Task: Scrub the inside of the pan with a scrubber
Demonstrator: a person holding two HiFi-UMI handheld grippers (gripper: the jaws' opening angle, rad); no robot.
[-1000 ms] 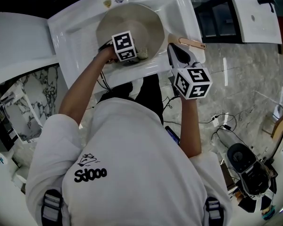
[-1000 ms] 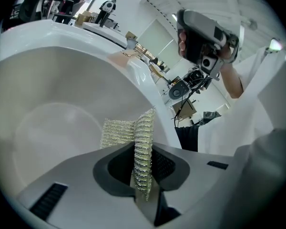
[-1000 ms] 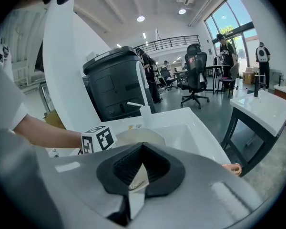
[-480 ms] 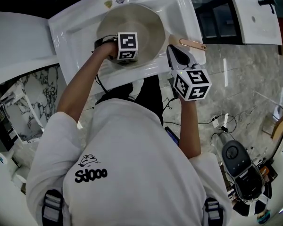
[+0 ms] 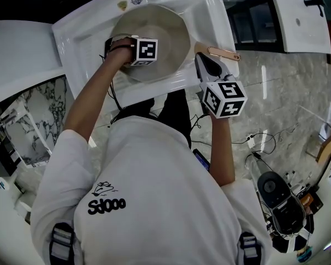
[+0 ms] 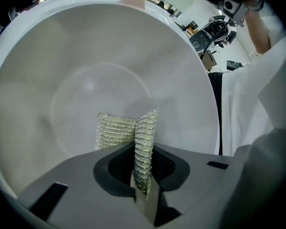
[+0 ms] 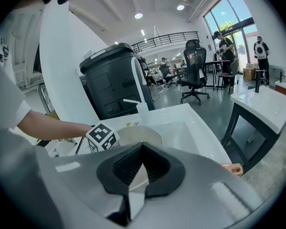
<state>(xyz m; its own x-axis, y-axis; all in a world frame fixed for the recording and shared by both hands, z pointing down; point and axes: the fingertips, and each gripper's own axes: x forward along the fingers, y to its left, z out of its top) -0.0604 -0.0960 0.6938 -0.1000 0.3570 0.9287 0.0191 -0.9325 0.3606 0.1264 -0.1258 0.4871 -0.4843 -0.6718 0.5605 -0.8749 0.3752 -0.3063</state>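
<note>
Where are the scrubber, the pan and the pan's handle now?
scrubber [image 6: 115, 131]: left gripper view, its flat mesh face.
pan [image 5: 174, 31]: head view, bare inside wall.
pan's handle [image 5: 225, 52]: head view, middle of copper bar.

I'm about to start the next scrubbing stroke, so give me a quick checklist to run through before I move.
1. Scrubber clamped in the left claw: ok, the jaws are shut on its folded mesh.
2. Scrubber inside the pan: ok, it is over the pale inner surface. Whether it touches: cannot tell.
3. Pan seated in the sink: ok.
4. Right claw steadying the pan handle: cannot tell. Its jaws are together with nothing seen between them, close by the handle.
</note>
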